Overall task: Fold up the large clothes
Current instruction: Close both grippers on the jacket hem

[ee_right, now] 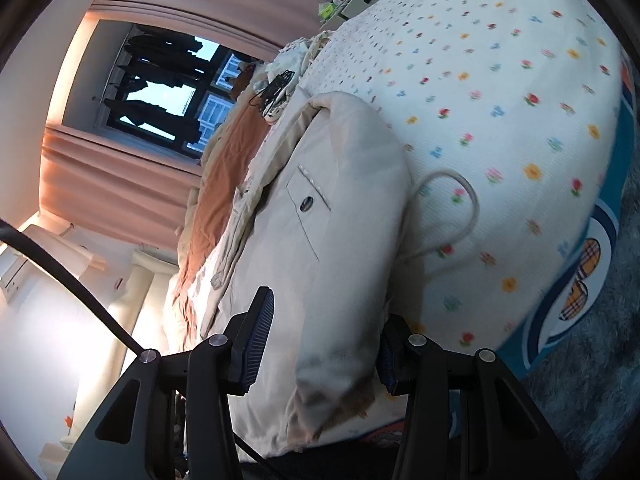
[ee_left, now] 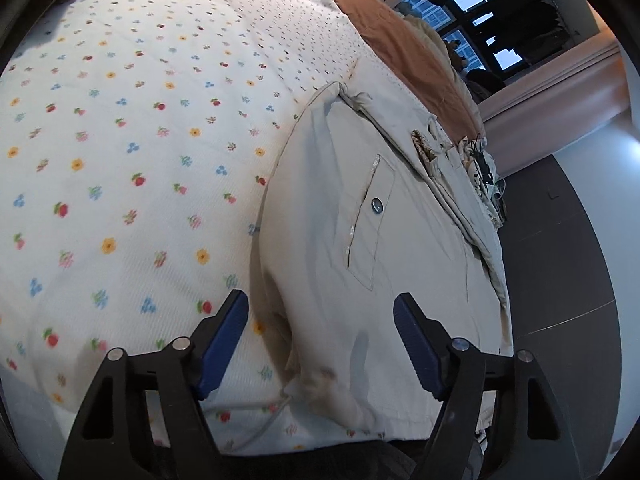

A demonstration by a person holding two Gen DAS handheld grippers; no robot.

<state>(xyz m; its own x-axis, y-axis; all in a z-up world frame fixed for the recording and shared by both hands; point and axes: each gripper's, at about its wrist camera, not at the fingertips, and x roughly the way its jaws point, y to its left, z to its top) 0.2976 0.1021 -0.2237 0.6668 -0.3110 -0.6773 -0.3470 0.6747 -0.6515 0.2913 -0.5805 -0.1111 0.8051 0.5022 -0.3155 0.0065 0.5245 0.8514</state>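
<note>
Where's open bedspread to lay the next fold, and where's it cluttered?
Free: the floral bedspread beside the beige garment, out to the brown blanket. In the right wrist view only a drawstring loop lies on it. Crowded: the garment's far side, with bunched fabric and a black cord tangle. Left gripper and right gripper straddle the garment, open.

One beige jacket point(ee_left: 384, 240) lies on one flowered bedspread point(ee_left: 132, 132). On the jacket sit one pocket point(ee_left: 370, 224) and one snap button point(ee_left: 377, 205). One white cord point(ee_right: 460, 216) loops beside the jacket. One brown blanket point(ee_left: 384, 24) lies beyond the jacket, toward one window point(ee_right: 168, 88). Two tongs: left point(ee_left: 320, 344), right point(ee_right: 324, 344).
</note>
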